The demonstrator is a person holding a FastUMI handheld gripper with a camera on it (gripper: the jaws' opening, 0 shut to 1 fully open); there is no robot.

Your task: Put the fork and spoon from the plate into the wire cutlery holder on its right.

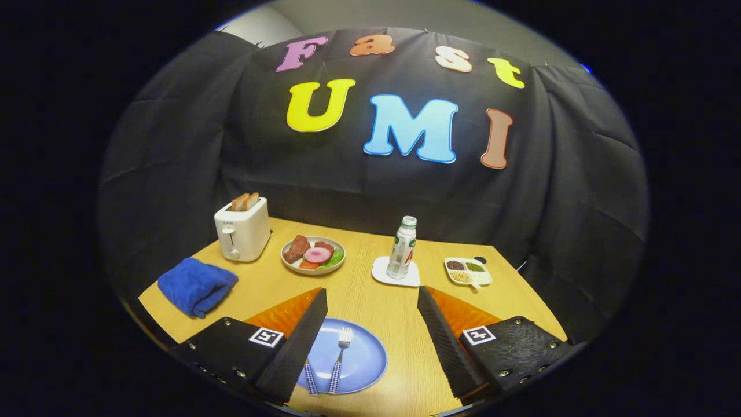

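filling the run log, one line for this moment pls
gripper open, holding nothing | silver fork with checked handle on round blue plate between fingers | second checked handle beside it | nothing moved yet

Fork (340,356) and a second checked-handled piece (311,379) lie on blue plate (365,353).

— Where's the fork (341,353)?
— Low in the frame, on the plate (367,356), between the spread fingers (304,336).
— Further up?
— Toaster (243,231) upper left, towel (197,285) below it, food dish (313,255) centre, bottle (402,248) on coaster (383,273), tray (468,271) right.

toaster (242,233) | blue towel (197,285) | food plate (312,255) | bottle (402,248) on coaster (382,274) | grain tray (468,271)
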